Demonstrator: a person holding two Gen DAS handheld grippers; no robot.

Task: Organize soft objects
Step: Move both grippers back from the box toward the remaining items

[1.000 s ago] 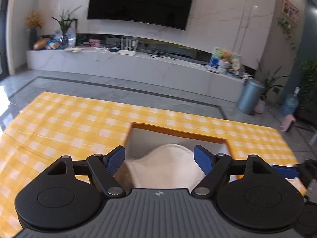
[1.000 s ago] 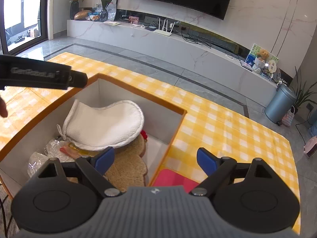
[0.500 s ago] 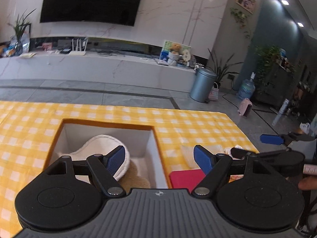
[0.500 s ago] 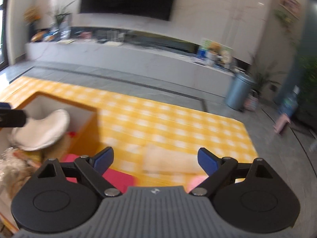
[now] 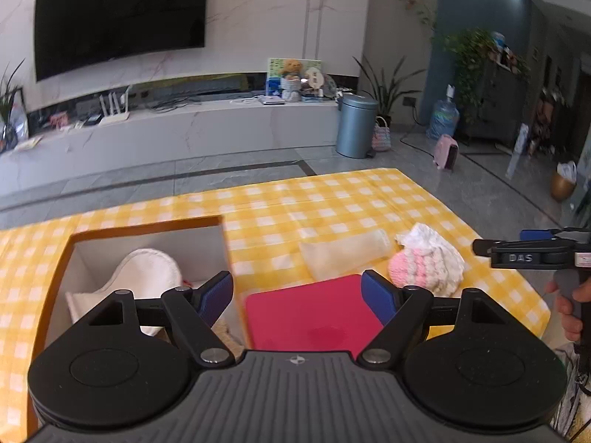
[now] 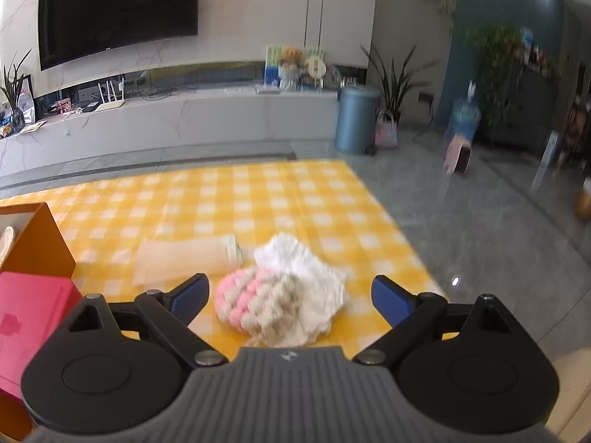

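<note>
Right wrist view: right tongs [image 6: 290,297] open, empty, above pink-and-cream knitted bundle [image 6: 255,302] on yellow-checked counter [image 6: 258,199]. Left tongs [image 5: 297,297] open, empty. Step: reaching; next, lower and close on bundle.

Motion blur smears the knitted pile [image 6: 280,295]; box [image 6: 35,243] cut off.

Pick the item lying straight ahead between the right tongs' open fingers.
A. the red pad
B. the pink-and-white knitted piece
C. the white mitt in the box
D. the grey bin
B: in the right wrist view the pink-and-white knitted piece lies centred ahead of the right tongs, on the checked cloth.
</note>
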